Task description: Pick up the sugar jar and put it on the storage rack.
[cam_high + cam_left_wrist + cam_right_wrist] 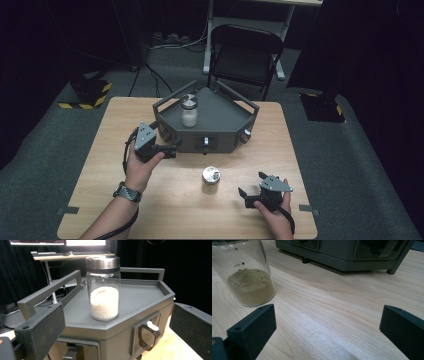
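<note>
A grey angular stand (220, 122) with a railed top sits at the back middle of the wooden table (100, 180). On its top stands a glass jar of white grains (189, 111) with a metal lid, upright, also in the left gripper view (104, 290). A second jar holding olive powder (211, 179) stands on the table in front of the stand; the right gripper view shows it at upper left (247, 277). My left gripper (172, 146) (116, 325) is open at the stand's left front corner, facing the white jar. My right gripper (251, 183) (327, 326) is open, just right of the powder jar.
The stand's front faces carry drawers with handles (206, 142) (147, 336). A black folding chair (245, 55) stands behind the table. Bare wood lies left and right of the stand and along the front edge.
</note>
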`<action>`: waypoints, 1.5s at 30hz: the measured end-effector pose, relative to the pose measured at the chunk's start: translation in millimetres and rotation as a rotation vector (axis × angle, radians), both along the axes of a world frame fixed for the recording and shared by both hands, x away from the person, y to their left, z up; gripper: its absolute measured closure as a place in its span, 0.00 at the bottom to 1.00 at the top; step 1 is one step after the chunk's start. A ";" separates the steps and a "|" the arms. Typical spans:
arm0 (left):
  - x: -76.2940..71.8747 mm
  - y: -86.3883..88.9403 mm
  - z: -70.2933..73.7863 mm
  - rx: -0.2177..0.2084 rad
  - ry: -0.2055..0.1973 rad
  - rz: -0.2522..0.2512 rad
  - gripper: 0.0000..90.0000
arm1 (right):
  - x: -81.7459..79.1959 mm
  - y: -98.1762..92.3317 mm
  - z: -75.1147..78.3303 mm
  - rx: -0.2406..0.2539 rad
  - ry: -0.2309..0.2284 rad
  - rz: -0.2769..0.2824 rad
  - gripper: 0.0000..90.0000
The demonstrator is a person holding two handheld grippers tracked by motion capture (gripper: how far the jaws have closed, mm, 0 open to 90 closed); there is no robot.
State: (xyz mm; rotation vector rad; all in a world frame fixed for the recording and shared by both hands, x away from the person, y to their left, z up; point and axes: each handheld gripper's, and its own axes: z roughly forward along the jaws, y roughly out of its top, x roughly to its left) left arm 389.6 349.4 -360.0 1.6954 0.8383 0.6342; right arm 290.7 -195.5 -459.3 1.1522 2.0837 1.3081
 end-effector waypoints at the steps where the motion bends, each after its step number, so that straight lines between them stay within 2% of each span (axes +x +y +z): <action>1: -2.3 1.0 -1.3 0.006 -0.003 -0.003 0.01 | 0.0 0.1 0.1 -0.002 -0.001 0.001 0.01; 11: -13.3 4.8 -10.2 0.025 -0.001 -0.018 0.01 | -0.3 0.6 0.2 -0.005 -0.002 0.000 0.01; 15: -16.7 6.7 -12.7 0.019 0.006 -0.023 0.01 | -0.4 0.9 0.3 -0.007 -0.002 0.001 0.01; 24: -25.5 12.3 -20.6 0.037 0.024 -0.043 0.01 | -0.1 1.1 0.5 -0.008 -0.002 0.003 0.01; 45: -54.0 25.9 -49.7 0.048 0.105 -0.068 0.01 | -0.5 3.1 1.4 -0.021 -0.004 0.004 0.01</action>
